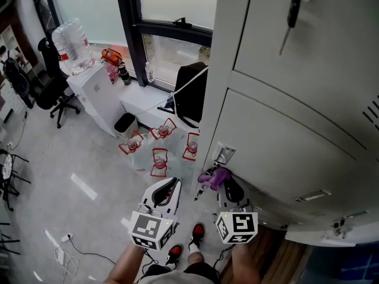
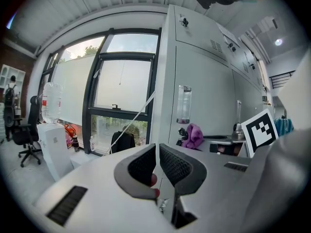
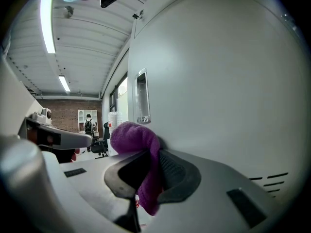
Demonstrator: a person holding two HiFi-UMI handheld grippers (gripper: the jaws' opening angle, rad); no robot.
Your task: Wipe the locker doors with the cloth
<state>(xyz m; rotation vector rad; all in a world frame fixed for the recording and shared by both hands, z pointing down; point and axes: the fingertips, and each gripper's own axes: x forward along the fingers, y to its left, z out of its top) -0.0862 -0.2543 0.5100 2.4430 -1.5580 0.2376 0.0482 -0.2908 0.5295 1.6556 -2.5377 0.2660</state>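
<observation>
**Pinching a purple fluffy cloth (image 3: pixel 133 137) at a pale grey metal locker door (image 3: pixel 218 81)**

The right claw (image 3: pixel 153 171) is clamped on the cloth. The fabric is bunched between the two dark ribbed pads: a rounded wad bulges beyond the tips and a tail hangs below them. The wad sits right up against the door's flat face, seemingly touching it, just beside the door's recessed metal handle (image 3: pixel 141 96). In the head view the cloth (image 1: pixel 214 176) lies at the door's near corner, close under that handle (image 1: pixel 224 154).

The left claw (image 2: pixel 158 166) has its pads pressed nearly together, with only a thin slit between them and nothing in it. It is held away from the lockers, just to the left of the right claw, and points toward the window.

A dark-headed key (image 1: pixel 292 16) hangs from the lock of the door above.

On the glossy pale floor (image 1: pixel 83 188) beyond the claws stand several clear empty water jugs with red handles (image 1: pixel 160 161). Farther off, a white water dispenser (image 1: pixel 95 93) carries a large clear bottle (image 1: pixel 72 45), with a black office chair (image 1: pixel 50 87) beside it. Red-and-black shoes (image 1: pixel 183 244) show at the bottom edge.
</observation>
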